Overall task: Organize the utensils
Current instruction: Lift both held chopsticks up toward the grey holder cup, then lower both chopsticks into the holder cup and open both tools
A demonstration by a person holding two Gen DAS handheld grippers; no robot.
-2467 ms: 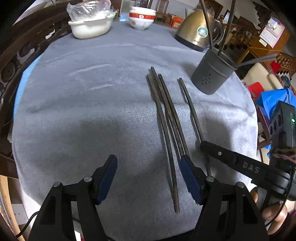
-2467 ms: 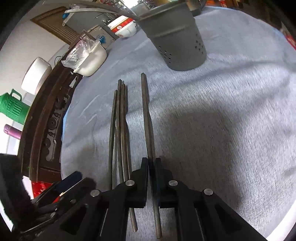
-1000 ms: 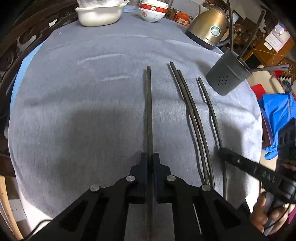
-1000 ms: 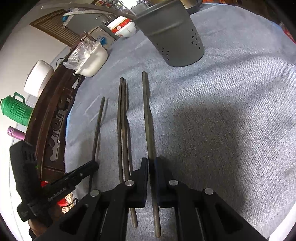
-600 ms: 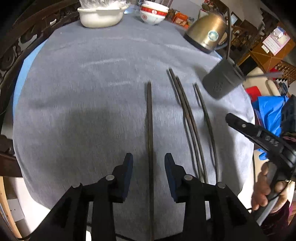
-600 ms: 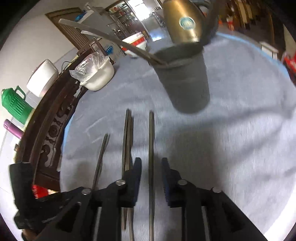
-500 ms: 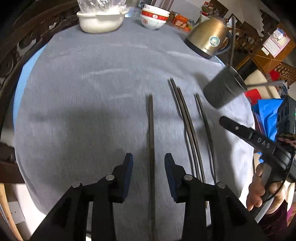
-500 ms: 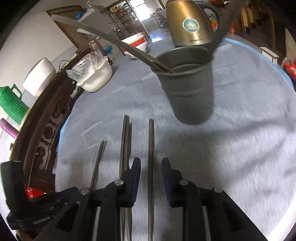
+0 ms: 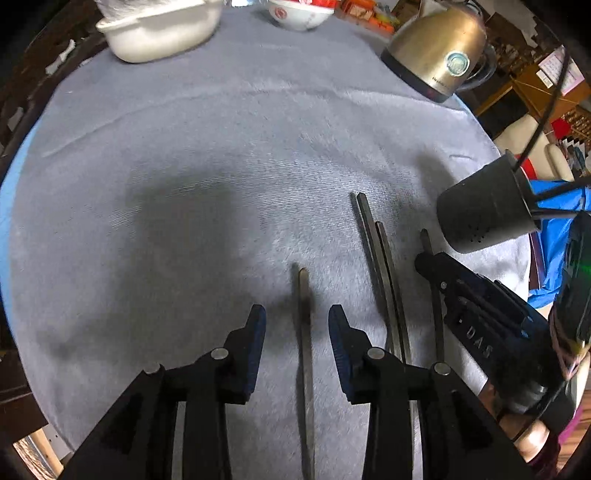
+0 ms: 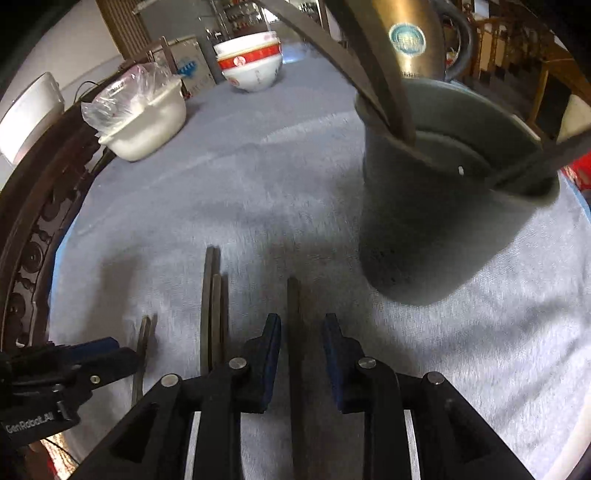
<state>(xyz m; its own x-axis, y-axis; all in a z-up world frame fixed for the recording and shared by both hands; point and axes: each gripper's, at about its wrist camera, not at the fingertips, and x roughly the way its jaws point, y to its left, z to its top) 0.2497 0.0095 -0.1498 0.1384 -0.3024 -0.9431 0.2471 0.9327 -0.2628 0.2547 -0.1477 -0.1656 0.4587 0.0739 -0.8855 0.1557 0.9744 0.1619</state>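
Several dark chopsticks lie on the grey tablecloth. One chopstick (image 9: pixel 306 332) lies between the open jaws of my left gripper (image 9: pixel 297 314). A pair of chopsticks (image 9: pixel 380 266) lies to its right, and it also shows in the right wrist view (image 10: pixel 213 295). Another chopstick (image 10: pixel 293 332) lies between the open jaws of my right gripper (image 10: pixel 301 321), which shows at the right in the left wrist view (image 9: pixel 424 260). The dark grey utensil holder (image 10: pixel 443 221) stands just ahead and right of it, with several utensils in it; it also shows in the left wrist view (image 9: pixel 484 210).
A brass kettle (image 9: pixel 439 55) stands at the far right. A white dish with a plastic bag (image 9: pixel 159 29) and a red-and-white bowl (image 10: pixel 255 62) stand at the far side. The table's edge and a dark wooden chair (image 10: pixel 33 206) are to the left.
Both grippers were shut on a chopstick one second ago; both have opened, and the chopsticks lie on the cloth. Both grippers have moved forward; the right one is now close to the holder.
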